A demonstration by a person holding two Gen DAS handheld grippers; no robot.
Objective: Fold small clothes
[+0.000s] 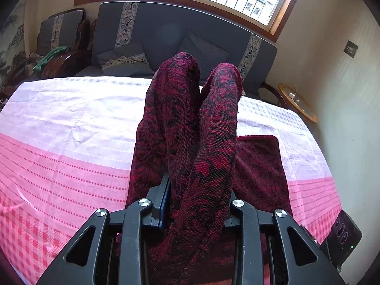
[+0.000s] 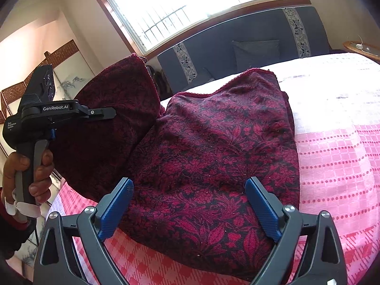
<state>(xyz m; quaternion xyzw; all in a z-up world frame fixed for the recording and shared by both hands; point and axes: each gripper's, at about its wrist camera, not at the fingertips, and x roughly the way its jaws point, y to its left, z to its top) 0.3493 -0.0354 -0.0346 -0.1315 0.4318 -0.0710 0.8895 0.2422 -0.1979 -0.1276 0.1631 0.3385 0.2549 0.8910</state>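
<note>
Between my left fingers [image 1: 197, 216] a bunched fold of the red patterned cloth [image 2: 209, 156] is clamped, lifted off the bed [image 2: 332, 166]; my right fingers [image 2: 188, 207] hang wide, empty, just above its flat half ahead.

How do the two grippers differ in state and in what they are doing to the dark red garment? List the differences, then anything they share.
1. The left gripper is shut on the dark red garment; the right gripper holds nothing.
2. The left gripper's jaws stand narrow; the right gripper's jaws stand wide, still opening.
3. The left gripper lifts a flap; the right gripper hovers over the flat part.

Shared: black frames, blue pads.
</note>
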